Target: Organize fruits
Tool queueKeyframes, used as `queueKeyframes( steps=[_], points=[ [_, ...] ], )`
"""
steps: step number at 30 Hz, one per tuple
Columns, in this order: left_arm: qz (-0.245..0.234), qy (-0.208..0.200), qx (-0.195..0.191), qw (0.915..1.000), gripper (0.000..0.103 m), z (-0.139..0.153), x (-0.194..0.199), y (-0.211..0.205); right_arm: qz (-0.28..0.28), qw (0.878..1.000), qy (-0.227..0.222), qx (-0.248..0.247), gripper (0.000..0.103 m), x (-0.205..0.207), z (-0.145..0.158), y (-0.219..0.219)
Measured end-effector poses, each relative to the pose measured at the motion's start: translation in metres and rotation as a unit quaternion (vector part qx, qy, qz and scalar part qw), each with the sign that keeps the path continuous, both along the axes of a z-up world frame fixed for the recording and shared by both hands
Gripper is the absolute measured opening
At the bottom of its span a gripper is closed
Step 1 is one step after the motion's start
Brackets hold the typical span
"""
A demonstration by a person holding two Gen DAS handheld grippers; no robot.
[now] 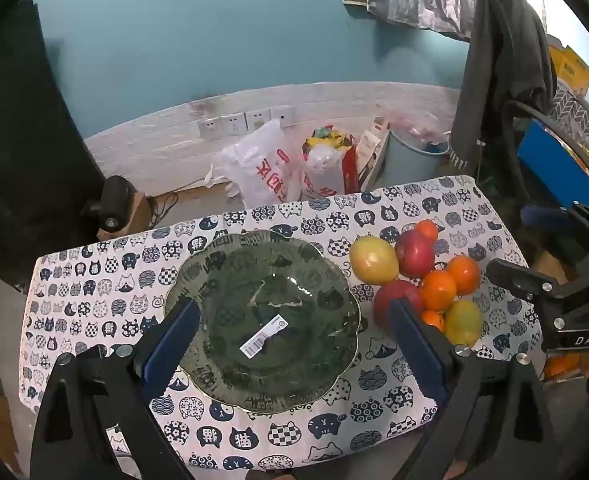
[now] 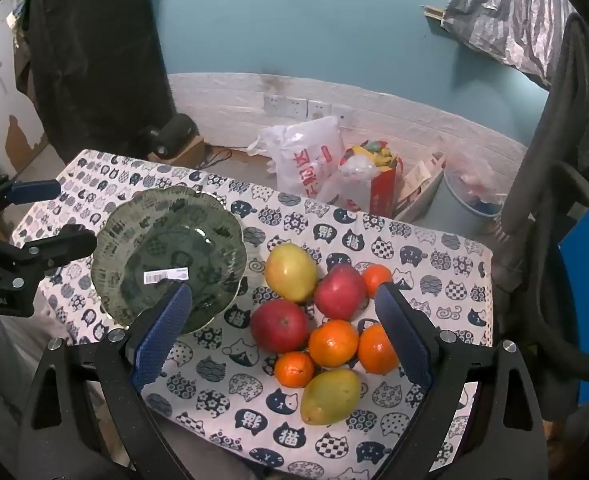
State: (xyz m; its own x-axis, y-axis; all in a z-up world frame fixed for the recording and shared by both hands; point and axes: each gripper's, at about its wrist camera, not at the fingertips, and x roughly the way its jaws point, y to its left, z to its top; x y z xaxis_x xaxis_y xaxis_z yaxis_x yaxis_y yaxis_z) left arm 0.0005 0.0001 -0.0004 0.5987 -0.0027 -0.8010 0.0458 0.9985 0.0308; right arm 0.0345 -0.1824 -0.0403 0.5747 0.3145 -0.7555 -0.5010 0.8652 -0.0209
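A dark green glass plate (image 1: 198,276) (image 2: 110,236) with a barcode sticker stands empty on the cat-print tablecloth (image 1: 94,300). Right of it lies a cluster of fruit: two yellow-green mangoes (image 2: 290,272) (image 2: 330,396), two red apples (image 2: 280,326) (image 2: 340,290) and several oranges (image 2: 332,342). My left gripper (image 1: 294,320) is open and empty, above the plate. My right gripper (image 2: 282,304) is open and empty, above the fruit cluster (image 1: 414,276).
Behind the table on the floor stand plastic bags (image 1: 254,164), a red bag (image 1: 330,168) and a grey bin (image 1: 410,156). A dark coat (image 1: 502,60) hangs on a chair at the right. A black speaker (image 1: 112,200) sits at the left.
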Motion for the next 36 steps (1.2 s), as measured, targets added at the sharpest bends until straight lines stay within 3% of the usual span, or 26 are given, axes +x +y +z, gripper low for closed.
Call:
queueKeyframes(
  steps=[36],
  points=[
    [-0.008, 0.000, -0.006, 0.9999, 0.096, -0.008, -0.007, -0.005, 0.005, 1.000, 0.015, 0.006, 0.091, 0.003, -0.004, -0.001]
  ],
)
